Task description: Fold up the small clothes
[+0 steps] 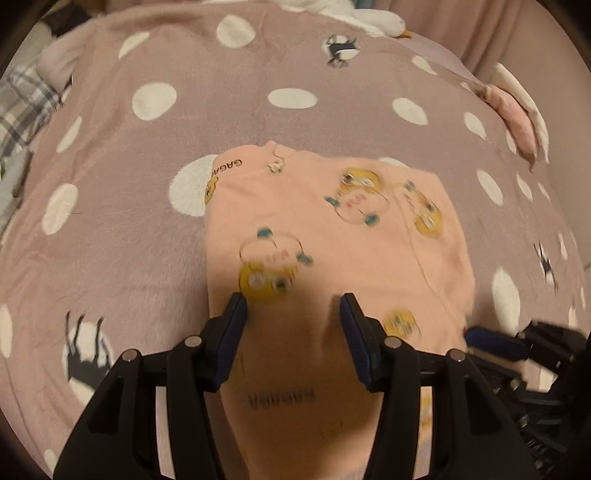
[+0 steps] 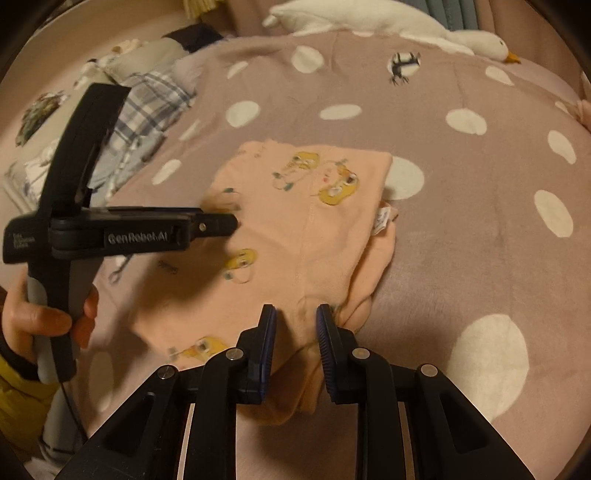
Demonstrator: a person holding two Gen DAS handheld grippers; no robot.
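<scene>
A small peach garment (image 1: 332, 229) with yellow cartoon prints lies partly folded on a mauve polka-dot blanket (image 1: 184, 122). It also shows in the right wrist view (image 2: 295, 229), with a white label at its right edge. My left gripper (image 1: 293, 306) is open, its fingers spread just over the garment's near part. It shows from the side in the right wrist view (image 2: 232, 221), over the garment's left edge. My right gripper (image 2: 295, 319) is open with a narrow gap, its fingertips at the garment's near edge. Its tip shows in the left wrist view (image 1: 491, 341).
A white plush goose (image 2: 388, 26) lies at the blanket's (image 2: 461, 240) far edge. Plaid cloth (image 2: 147, 107) and other items are piled at the far left. A pink pillow (image 1: 517, 118) sits at the right. A hand in a yellow sleeve (image 2: 33, 321) holds the left gripper.
</scene>
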